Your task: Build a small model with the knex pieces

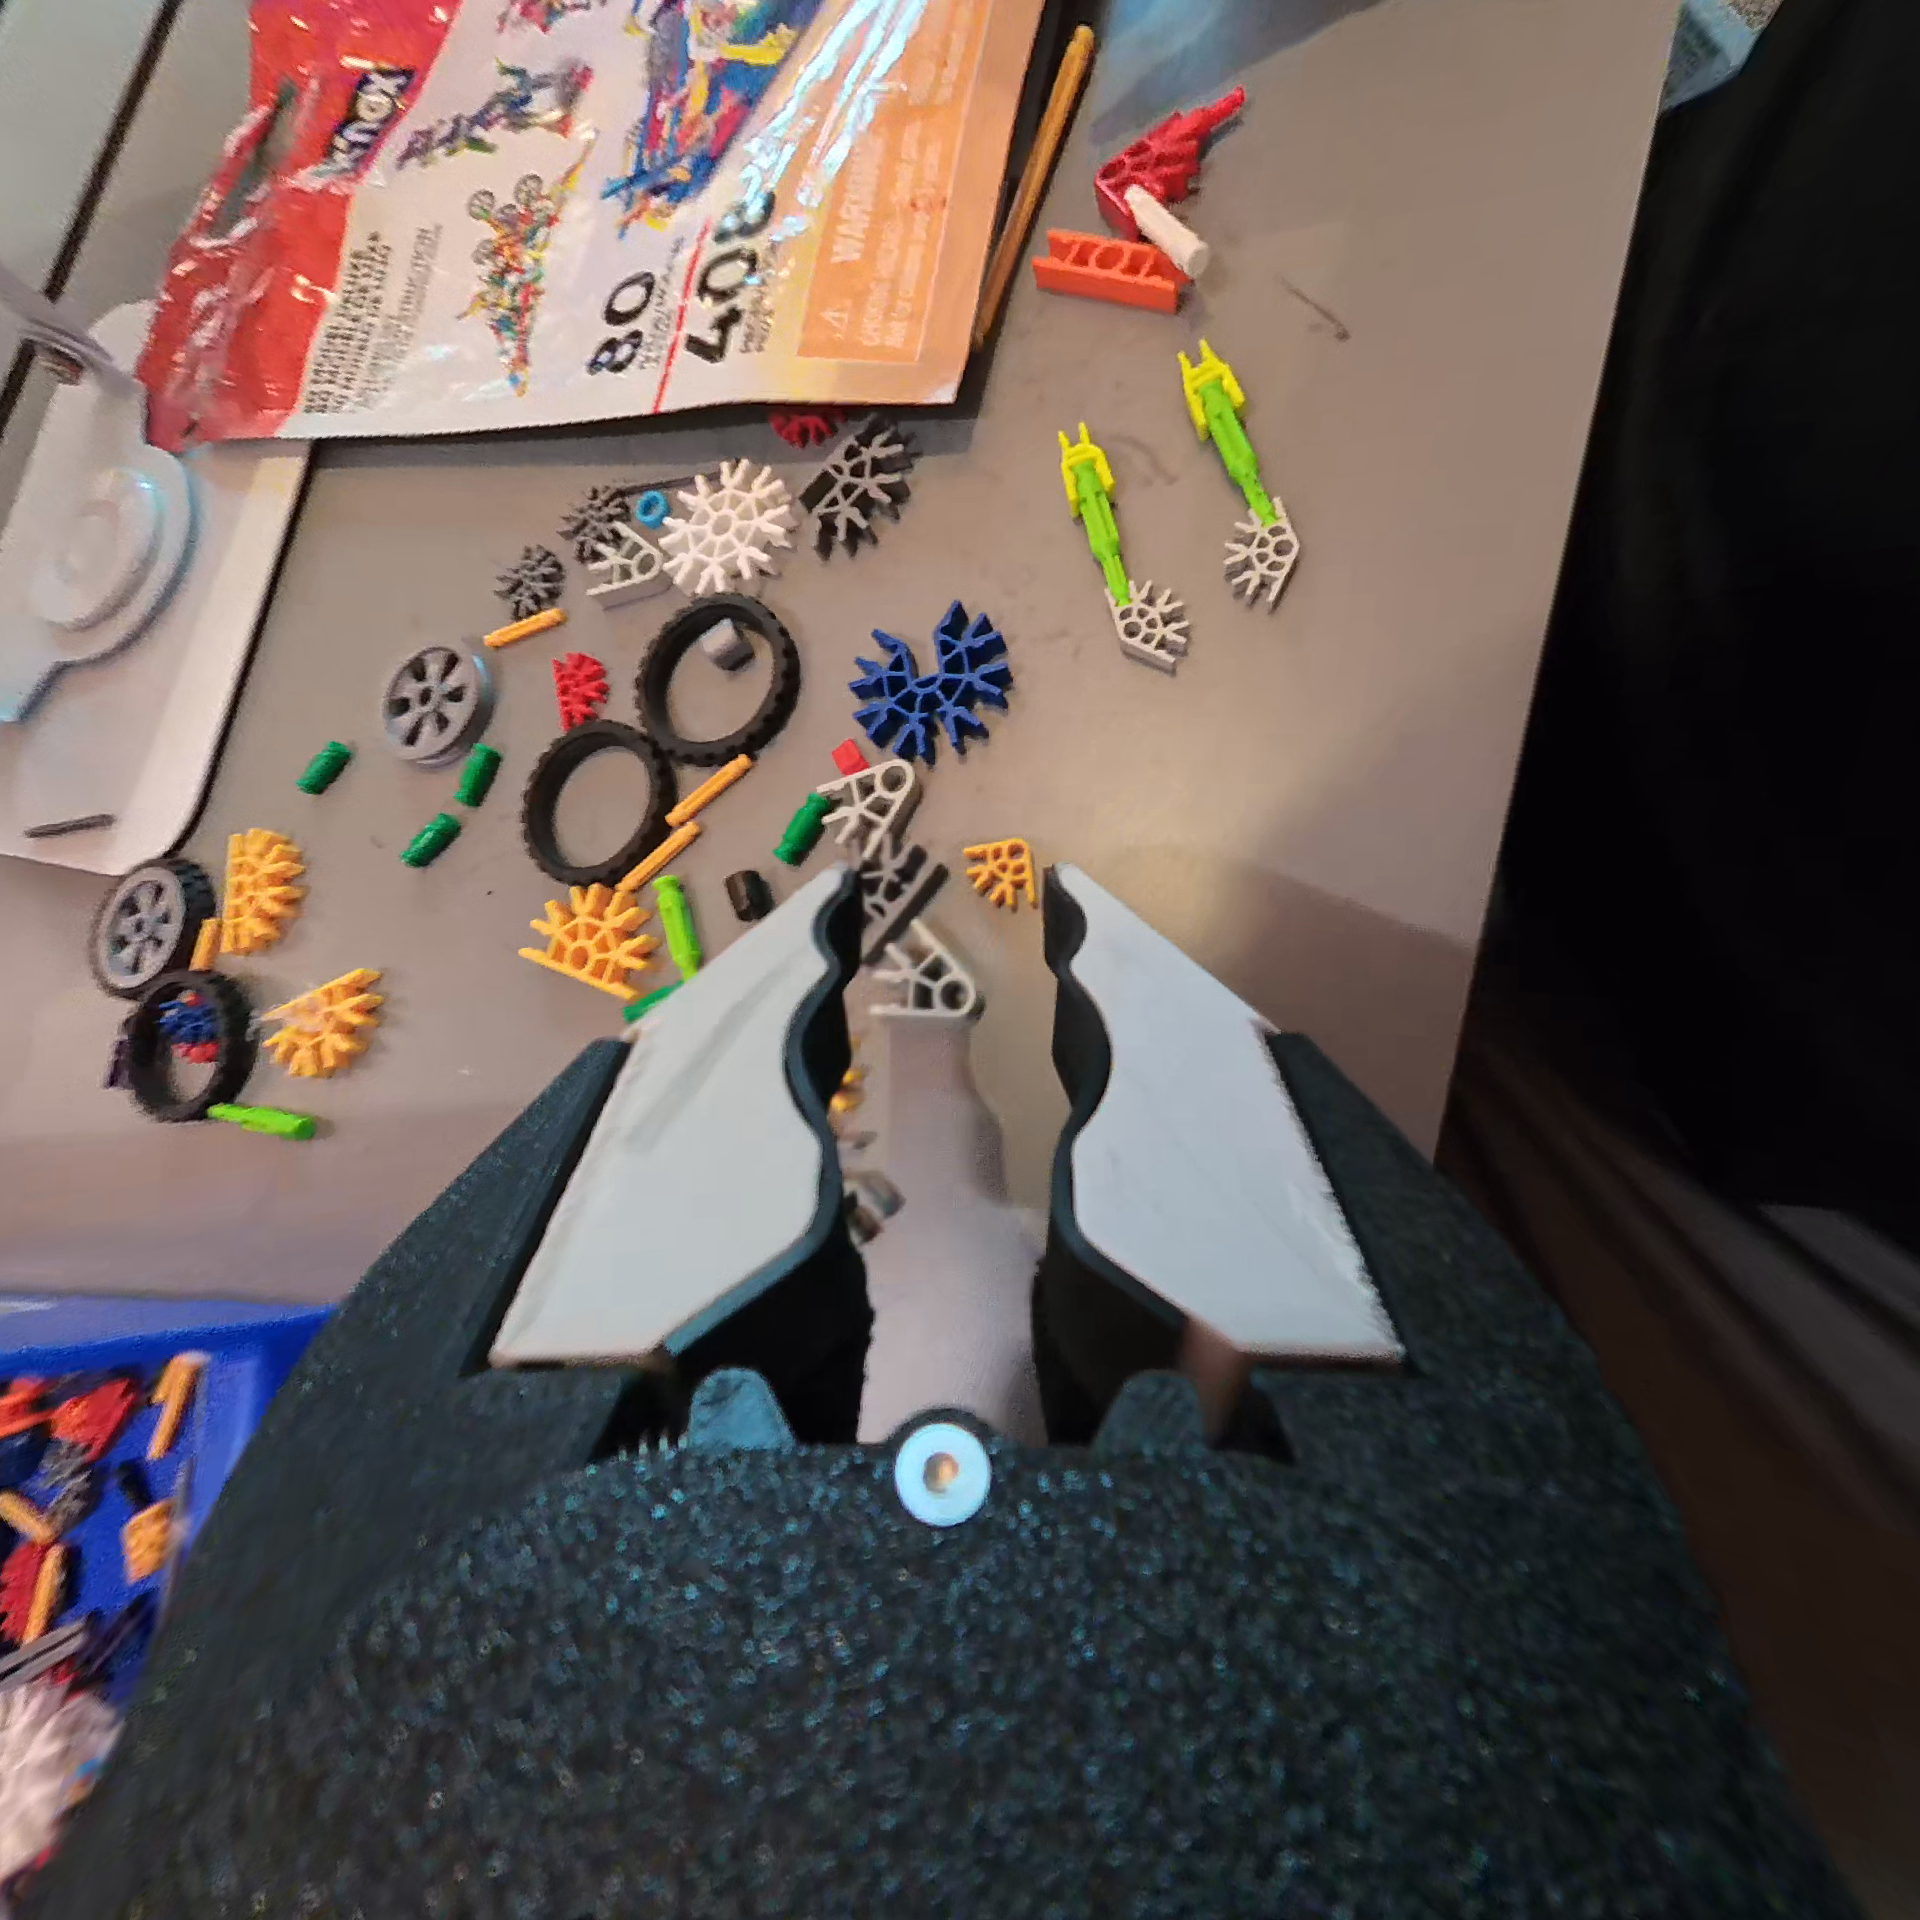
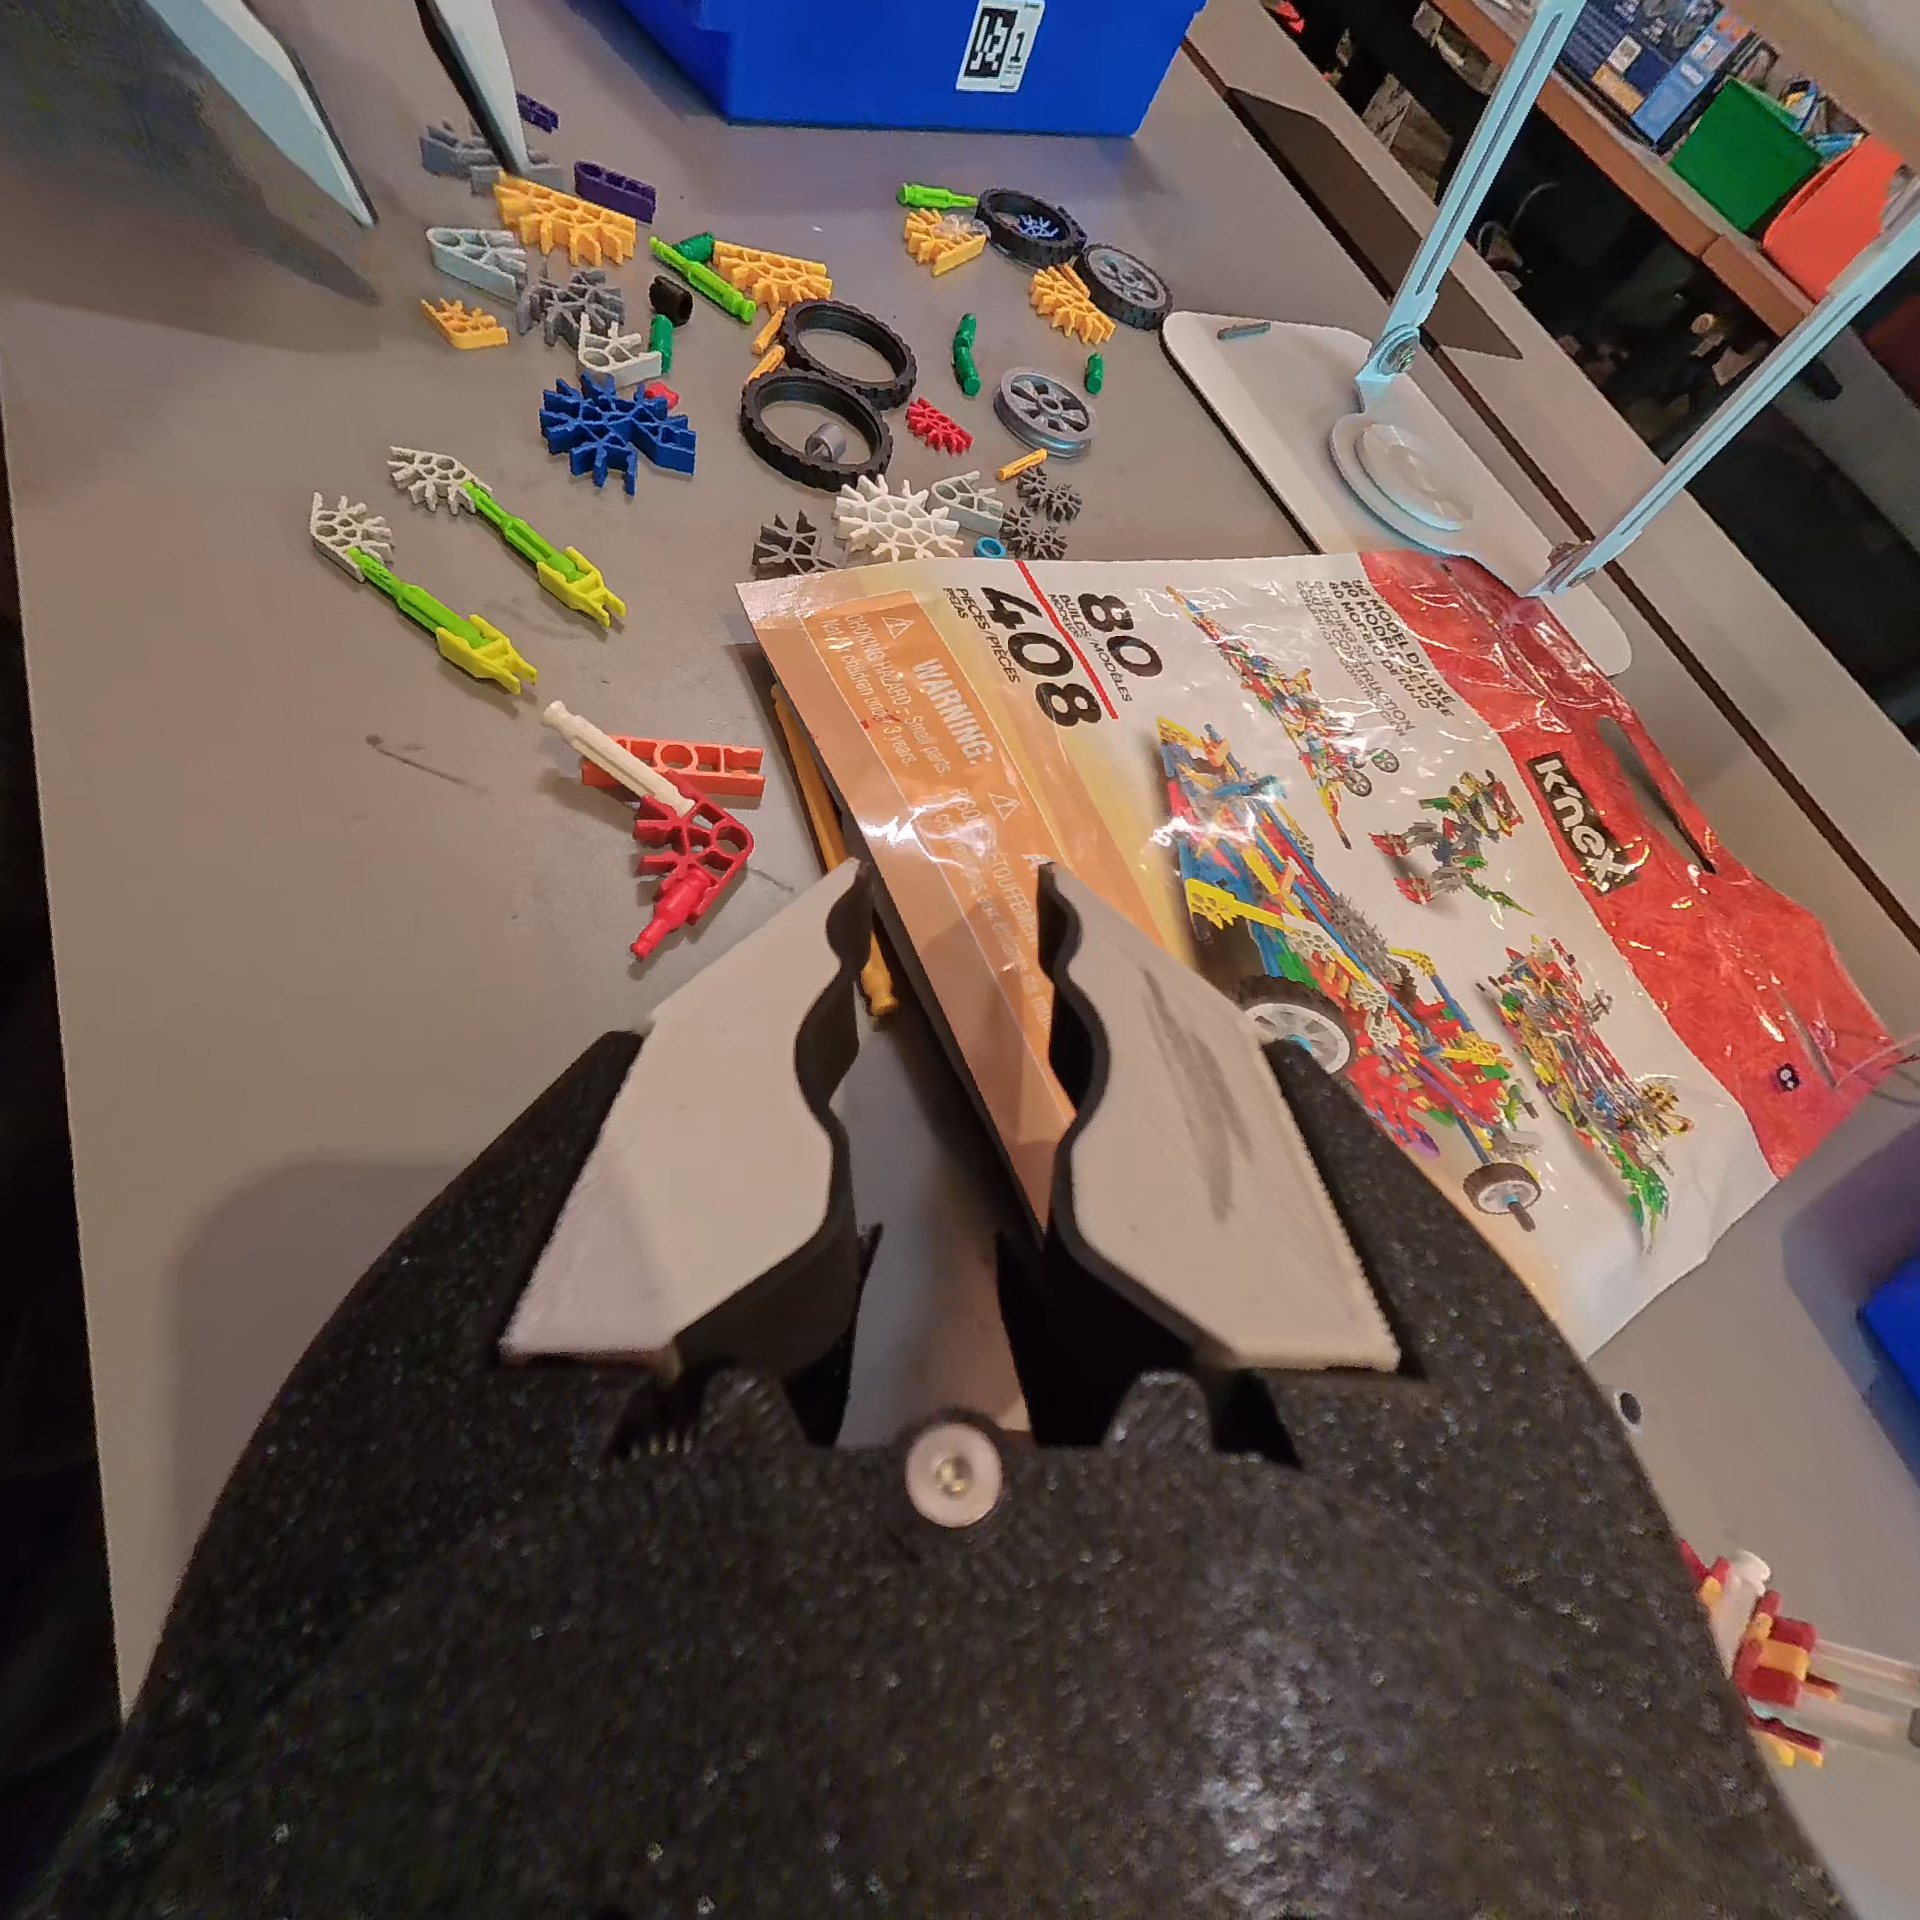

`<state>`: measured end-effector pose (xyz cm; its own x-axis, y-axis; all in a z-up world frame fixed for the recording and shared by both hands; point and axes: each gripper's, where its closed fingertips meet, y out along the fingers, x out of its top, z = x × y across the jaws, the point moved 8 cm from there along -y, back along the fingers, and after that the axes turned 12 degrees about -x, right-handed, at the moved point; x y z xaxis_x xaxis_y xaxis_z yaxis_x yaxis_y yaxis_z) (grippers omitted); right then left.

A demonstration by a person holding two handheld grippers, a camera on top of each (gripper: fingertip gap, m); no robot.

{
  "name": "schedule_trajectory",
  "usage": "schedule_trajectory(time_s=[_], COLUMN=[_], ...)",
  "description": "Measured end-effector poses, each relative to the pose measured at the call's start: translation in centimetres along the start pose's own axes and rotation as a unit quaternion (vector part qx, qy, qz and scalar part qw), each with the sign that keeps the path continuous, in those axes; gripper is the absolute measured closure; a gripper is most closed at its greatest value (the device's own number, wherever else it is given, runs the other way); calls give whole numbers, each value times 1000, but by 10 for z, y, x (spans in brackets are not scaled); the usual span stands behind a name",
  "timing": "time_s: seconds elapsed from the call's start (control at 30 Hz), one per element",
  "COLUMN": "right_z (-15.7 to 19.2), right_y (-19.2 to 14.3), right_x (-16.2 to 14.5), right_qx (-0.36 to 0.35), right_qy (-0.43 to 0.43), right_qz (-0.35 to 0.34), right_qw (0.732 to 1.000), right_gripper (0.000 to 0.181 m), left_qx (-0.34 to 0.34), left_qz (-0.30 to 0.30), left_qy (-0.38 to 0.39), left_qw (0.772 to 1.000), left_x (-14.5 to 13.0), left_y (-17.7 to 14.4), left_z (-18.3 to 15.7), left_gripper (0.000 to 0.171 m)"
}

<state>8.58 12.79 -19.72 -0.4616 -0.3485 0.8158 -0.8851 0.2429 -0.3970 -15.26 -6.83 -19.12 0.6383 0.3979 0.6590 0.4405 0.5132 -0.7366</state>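
Note:
My left gripper [image 1: 948,894] is open and empty, low over the grey table [image 1: 1351,727]. Between its tips lie a light grey connector [image 1: 930,977], a dark grey connector [image 1: 896,883] and a small orange connector [image 1: 1003,868]. Its pale fingers [image 2: 275,114] show at the top left of the right wrist view. My right gripper [image 2: 951,883] is open and empty over the near corner of a printed plastic bag [image 2: 1351,831]. A yellow rod [image 2: 831,821] sticks out from under that bag. A red connector with a white rod [image 2: 691,842] lies just left of the right gripper.
Loose parts are scattered about: black tyres [image 1: 717,665], joined blue connectors [image 1: 930,681], a white snowflake connector [image 1: 730,525], two green rod assemblies [image 2: 426,597], an orange piece [image 2: 686,767]. A blue bin [image 2: 894,62] stands behind. A white stand base [image 2: 1299,416] is near. The table edge [image 1: 1507,727] is close. Some 20 cm of space lies between my two pairs of fingers. The orange piece [image 2: 686,767] lies around 5 cm away from my right fingertips. It turns up in the left wrist view [image 1: 1105,244] as well.

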Motion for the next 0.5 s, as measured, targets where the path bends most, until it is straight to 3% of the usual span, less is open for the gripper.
schedule_trajectory(time_s=[0.13, 0.27, 0.33, 0.5], right_z=[0, 2, 2, 2], right_y=[0, 2, 2, 4], right_x=[-1, -2, -2, -2], right_qx=[-1, 5, 5, 3], right_qy=[-1, -8, -7, -7], right_qz=[3, 13, 14, 21], right_qw=[1000, 1000, 1000, 1000], right_gripper=[151, 151, 151, 152], left_qx=[45, 132, 170, 123], left_qz=[-3, 33, 81, 153], left_qy=[15, 22, 17, -30], left_qw=[999, 990, 982, 980], left_x=[13, 17, 6, -39], left_y=[-44, -112, -138, -152], left_z=[9, 44, 71, 133], left_gripper=[142, 146, 149, 156])
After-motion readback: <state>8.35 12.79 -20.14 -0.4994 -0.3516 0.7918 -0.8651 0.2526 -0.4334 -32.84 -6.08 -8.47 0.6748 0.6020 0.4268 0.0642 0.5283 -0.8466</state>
